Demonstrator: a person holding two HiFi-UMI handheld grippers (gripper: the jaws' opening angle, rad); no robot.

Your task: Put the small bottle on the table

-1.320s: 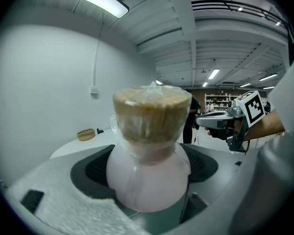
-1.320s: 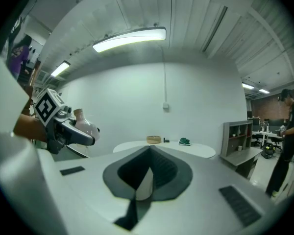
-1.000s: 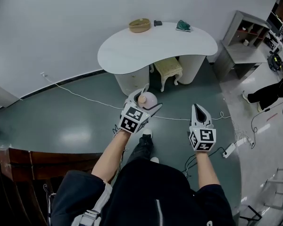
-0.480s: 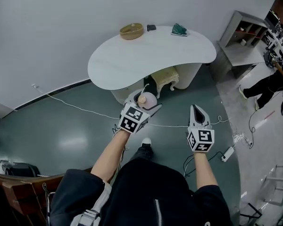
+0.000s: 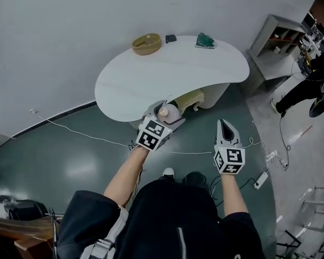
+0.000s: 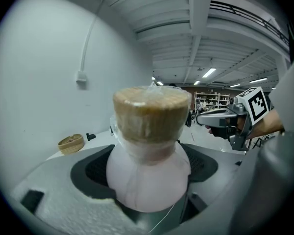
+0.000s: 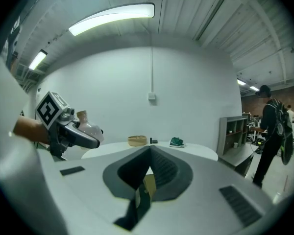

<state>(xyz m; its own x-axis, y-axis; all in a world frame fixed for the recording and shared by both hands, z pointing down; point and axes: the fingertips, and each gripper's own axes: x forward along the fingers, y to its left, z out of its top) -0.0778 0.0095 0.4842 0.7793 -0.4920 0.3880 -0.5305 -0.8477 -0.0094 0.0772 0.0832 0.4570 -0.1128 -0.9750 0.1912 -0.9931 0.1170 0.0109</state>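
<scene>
Moved since before: we have walked closer to the table point(image 5: 151, 74), so its near edge now sits right by the tip of our left claw point(image 5: 169, 112). Both claws are held out in front of us just as they were.
Small bottle point(image 5: 170, 114): it is up in the air in our left claw, standing straight, at the near edge of the table and not yet set down.
Left claw: it is squeezed around the round pink belly of the bottle, one jaw on each side. The brown stopper point(image 6: 152, 114) pokes out on top.
Right claw point(image 5: 227, 124): its jaws are pressed together with nothing in them, and it hangs off to the side over the floor.
On the table: a little round basket point(image 5: 146, 43), a small dark thing point(image 5: 170, 38) and a green thing point(image 5: 205, 40) sit along the far edge.
How it feels, we think: small and light. It looks hard and smooth like glass or china, so it could slip, and it could break if it drops.
Where to hold: we think the fat belly is the best place. The thin neck is no good, and the stopper has clear wrap on it and might come loose.
Watch out: a round bottle may wobble, so we should set it flat before we let go.
</scene>
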